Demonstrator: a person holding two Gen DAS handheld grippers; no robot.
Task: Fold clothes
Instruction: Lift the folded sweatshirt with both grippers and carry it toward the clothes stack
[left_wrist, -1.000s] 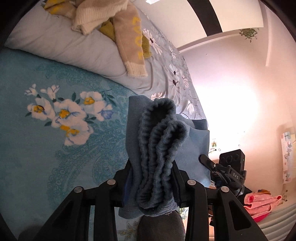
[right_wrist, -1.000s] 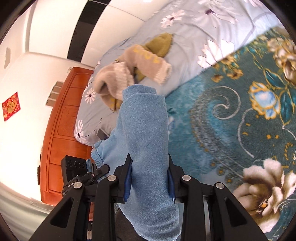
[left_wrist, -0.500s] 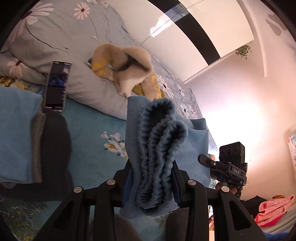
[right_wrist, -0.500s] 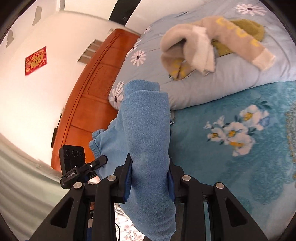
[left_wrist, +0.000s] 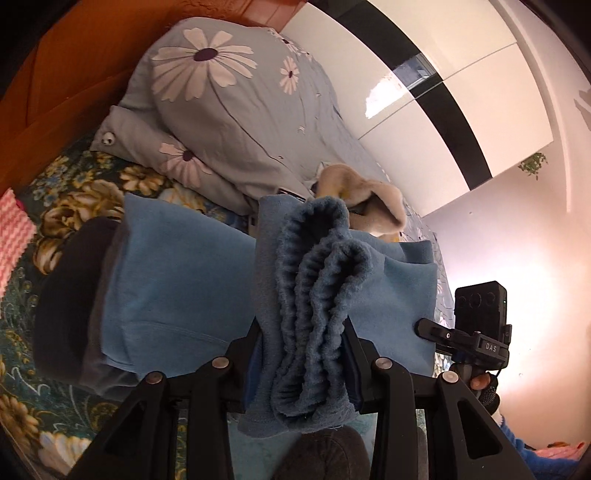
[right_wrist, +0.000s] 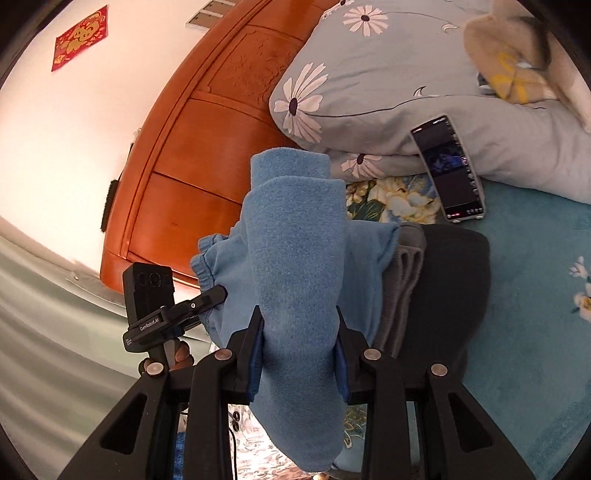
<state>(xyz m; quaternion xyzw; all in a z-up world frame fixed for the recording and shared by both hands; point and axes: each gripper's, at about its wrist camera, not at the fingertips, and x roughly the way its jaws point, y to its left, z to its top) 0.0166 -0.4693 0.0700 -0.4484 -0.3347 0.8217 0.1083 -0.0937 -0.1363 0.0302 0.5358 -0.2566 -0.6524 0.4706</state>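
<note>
While both grippers carry it above the bed, the blue fleece garment (left_wrist: 314, 295) hangs between them. Left gripper (left_wrist: 306, 354): jaws part-closed, clamped on its bunched ribbed waistband. Right gripper (right_wrist: 299, 332): jaws part-closed, clamped on a thick folded layer. Below: folded stack (right_wrist: 443, 288) on the teal bedspread (right_wrist: 535, 350); phone (right_wrist: 448, 168) leaning on the quilt. Handling, judged: soft, light, bulky, non-slip; best held at hems and corners, several layers together.

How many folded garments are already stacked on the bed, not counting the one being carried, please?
3 visible: a light blue one on top, a grey one under it, and a black one at the bottom, stacked beside the phone. More could be hidden behind the carried blue fleece garment.
</note>
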